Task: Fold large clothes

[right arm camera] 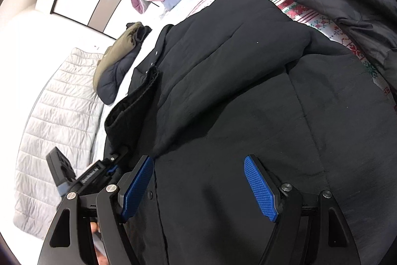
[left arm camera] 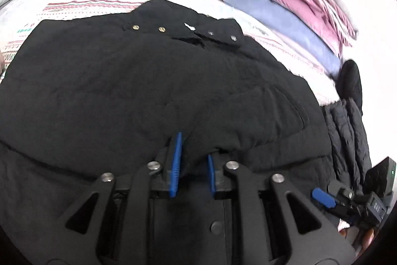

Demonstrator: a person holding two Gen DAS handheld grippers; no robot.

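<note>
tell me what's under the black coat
The black coat lies on a white bedsheet with red and green patterned bands, showing past its edges. Whatever is directly beneath the coat is covered.

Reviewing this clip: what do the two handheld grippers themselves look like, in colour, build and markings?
Both match: the left gripper and right gripper have matte black linkage arms with triangular cut-outs, round silver pivot bolts, and bright blue textured pads lining each black finger. Seen from the right wrist view, the left one's body carries small white lettering, too blurred to read. No cables or sleeves show.
</note>
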